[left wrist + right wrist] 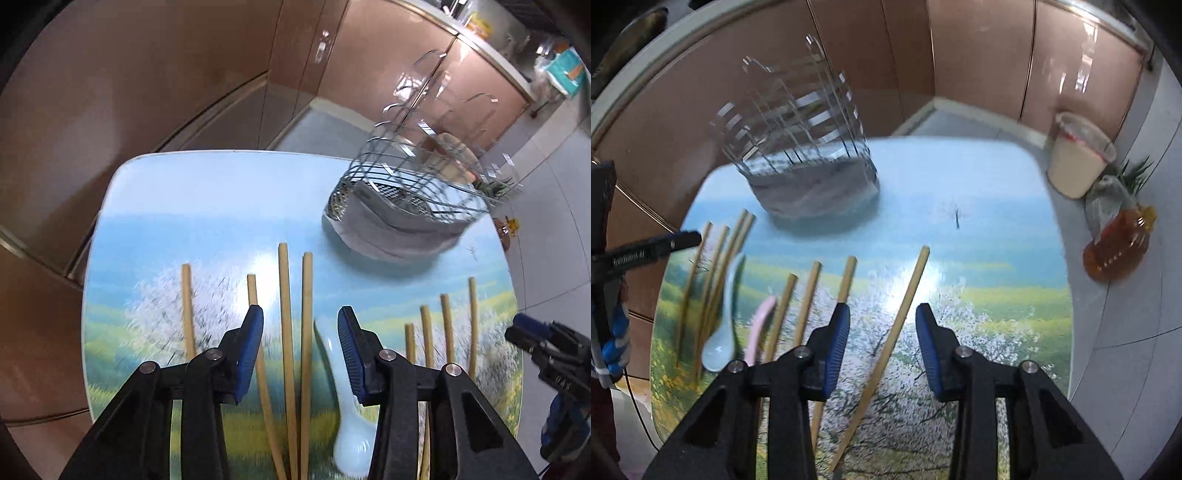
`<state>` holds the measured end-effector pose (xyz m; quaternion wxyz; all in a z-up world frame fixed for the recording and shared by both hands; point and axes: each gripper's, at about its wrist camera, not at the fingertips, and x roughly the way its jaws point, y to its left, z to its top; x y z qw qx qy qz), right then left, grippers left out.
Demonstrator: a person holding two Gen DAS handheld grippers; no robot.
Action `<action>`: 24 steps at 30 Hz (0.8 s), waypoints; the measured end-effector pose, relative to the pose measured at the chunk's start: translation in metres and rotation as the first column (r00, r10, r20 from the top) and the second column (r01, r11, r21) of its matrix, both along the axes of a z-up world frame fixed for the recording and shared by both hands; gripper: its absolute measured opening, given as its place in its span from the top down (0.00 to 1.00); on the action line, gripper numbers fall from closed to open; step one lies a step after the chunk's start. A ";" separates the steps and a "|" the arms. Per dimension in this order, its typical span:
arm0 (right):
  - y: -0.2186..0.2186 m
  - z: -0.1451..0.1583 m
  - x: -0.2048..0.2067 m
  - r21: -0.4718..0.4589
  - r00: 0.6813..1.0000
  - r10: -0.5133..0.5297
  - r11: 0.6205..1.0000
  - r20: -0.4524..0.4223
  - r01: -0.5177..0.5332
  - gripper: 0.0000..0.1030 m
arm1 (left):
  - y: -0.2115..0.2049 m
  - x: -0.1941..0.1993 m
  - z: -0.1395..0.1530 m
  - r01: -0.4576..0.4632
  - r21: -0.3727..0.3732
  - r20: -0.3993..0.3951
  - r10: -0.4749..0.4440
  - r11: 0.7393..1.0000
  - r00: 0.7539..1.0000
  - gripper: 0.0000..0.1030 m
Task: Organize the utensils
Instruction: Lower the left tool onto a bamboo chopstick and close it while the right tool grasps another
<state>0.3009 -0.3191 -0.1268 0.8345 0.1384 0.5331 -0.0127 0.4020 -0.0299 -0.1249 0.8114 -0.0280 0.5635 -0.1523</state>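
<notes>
On the landscape-printed table (979, 236), far from the wire utensil basket (812, 177), each unclenched gripper, left gripper (301, 317) and right gripper (882, 314), straddles pale bamboo chopsticks (886, 354) lying lengthwise between its jaws, untouched.

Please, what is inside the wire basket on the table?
The wire basket shows a perforated metal insert and no utensil inside. A grey band wraps its base, so the bottom of the inside is covered and cannot be checked.

Left gripper (301, 334) and right gripper (882, 332): black angular linkage arms, round silver pivot pins, blue ribbed pads on the fingers (251, 347). White lettering on one side, blurred. Blue-and-white patterned glove (615, 343) worn.
</notes>
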 end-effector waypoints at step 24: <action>-0.011 -0.049 0.031 -0.010 0.990 0.032 0.999 -0.136 -0.033 0.89 | -0.007 0.038 -0.054 -0.027 0.037 -0.103 0.031 0.999 0.994 0.83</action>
